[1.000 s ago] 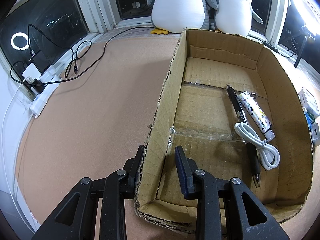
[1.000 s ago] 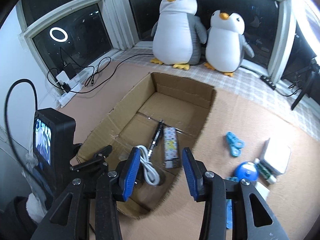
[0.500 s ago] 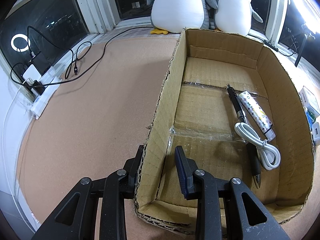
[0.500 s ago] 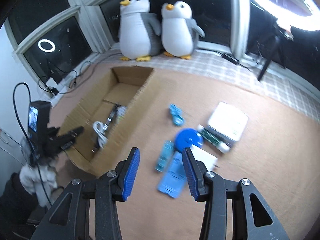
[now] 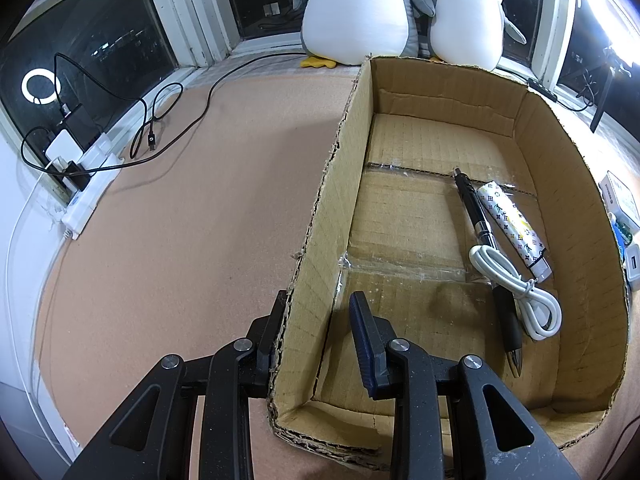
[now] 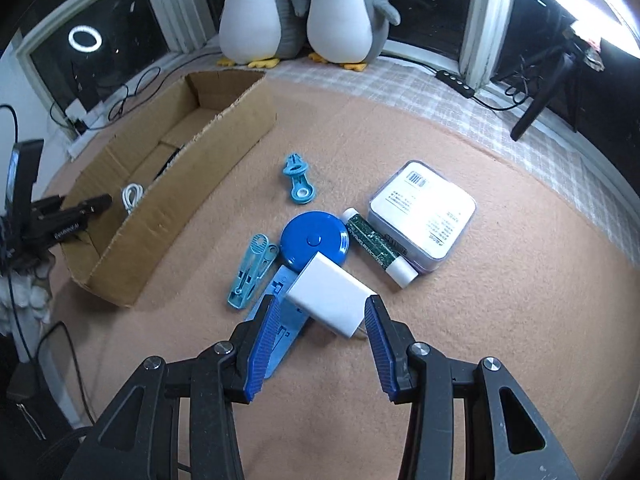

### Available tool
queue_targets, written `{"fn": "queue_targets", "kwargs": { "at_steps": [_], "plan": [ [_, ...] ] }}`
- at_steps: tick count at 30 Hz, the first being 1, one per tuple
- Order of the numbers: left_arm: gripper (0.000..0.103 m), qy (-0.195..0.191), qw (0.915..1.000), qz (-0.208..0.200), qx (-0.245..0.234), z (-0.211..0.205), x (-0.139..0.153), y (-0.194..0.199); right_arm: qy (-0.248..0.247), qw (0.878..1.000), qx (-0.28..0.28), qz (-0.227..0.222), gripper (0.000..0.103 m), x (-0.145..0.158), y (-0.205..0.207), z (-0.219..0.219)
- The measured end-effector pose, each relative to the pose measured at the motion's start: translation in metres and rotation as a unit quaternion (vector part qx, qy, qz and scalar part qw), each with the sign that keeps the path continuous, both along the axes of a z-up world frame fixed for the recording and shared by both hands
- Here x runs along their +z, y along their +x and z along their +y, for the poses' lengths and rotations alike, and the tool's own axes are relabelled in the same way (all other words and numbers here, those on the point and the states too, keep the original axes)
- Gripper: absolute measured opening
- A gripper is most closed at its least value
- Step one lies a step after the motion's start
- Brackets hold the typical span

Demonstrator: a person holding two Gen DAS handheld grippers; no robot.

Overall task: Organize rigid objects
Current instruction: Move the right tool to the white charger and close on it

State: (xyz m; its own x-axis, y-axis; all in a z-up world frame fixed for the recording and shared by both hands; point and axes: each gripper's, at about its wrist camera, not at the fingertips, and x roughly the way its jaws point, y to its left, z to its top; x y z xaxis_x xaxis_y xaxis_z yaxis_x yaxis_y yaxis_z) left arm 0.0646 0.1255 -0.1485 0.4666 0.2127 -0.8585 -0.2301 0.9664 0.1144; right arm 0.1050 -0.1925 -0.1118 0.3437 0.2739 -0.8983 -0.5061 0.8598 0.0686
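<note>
Left gripper (image 5: 316, 332) is clamped on the cardboard box (image 5: 320, 216) wall, likely to steady it; pen (image 5: 486, 256), patterned tube (image 5: 514, 224) and white cable (image 5: 516, 288) lie ahead-right inside. Right gripper (image 6: 320, 340) is partly open and empty, with the white charger block (image 6: 332, 294) just ahead between its tips, untouched. Since a second ago it swung from over the box down to this pile; the left hasn't moved.
</note>
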Motion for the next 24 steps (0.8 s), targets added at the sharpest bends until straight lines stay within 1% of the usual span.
{"fn": "queue_targets", "kwargs": {
  "at_steps": [1, 2, 4, 7, 13, 17, 24],
  "plan": [
    [0.031, 0.0, 1.0, 0.0, 0.0, 0.0, 0.0, 0.0, -0.005, 1.0, 0.007, 0.0, 0.043, -0.001, 0.0, 0.002],
    [0.031, 0.0, 1.0, 0.0, 0.0, 0.0, 0.0, 0.0, -0.014, 1.0, 0.016, -0.001, 0.05, -0.003, 0.001, 0.005],
    [0.031, 0.0, 1.0, 0.0, 0.0, 0.0, 0.0, 0.0, -0.026, 0.999, 0.03, -0.006, 0.057, -0.005, 0.002, 0.009],
    [0.032, 0.0, 1.0, 0.0, 0.0, 0.0, 0.0, 0.0, -0.051, 0.997, 0.052, -0.016, 0.057, -0.008, 0.004, 0.014],
    [0.032, 0.0, 1.0, 0.0, 0.0, 0.0, 0.0, 0.0, -0.066, 0.995, 0.078, -0.013, 0.057, -0.019, 0.012, 0.021],
    [0.032, 0.0, 1.0, 0.0, 0.001, 0.0, 0.0, 0.0, -0.065, 0.994, 0.084, -0.009, 0.057, -0.025, 0.015, 0.023],
    [0.032, -0.001, 1.0, 0.0, 0.001, 0.0, -0.001, -0.001, -0.05, 0.995, 0.085, 0.006, 0.057, -0.027, 0.018, 0.019]
  ]
}}
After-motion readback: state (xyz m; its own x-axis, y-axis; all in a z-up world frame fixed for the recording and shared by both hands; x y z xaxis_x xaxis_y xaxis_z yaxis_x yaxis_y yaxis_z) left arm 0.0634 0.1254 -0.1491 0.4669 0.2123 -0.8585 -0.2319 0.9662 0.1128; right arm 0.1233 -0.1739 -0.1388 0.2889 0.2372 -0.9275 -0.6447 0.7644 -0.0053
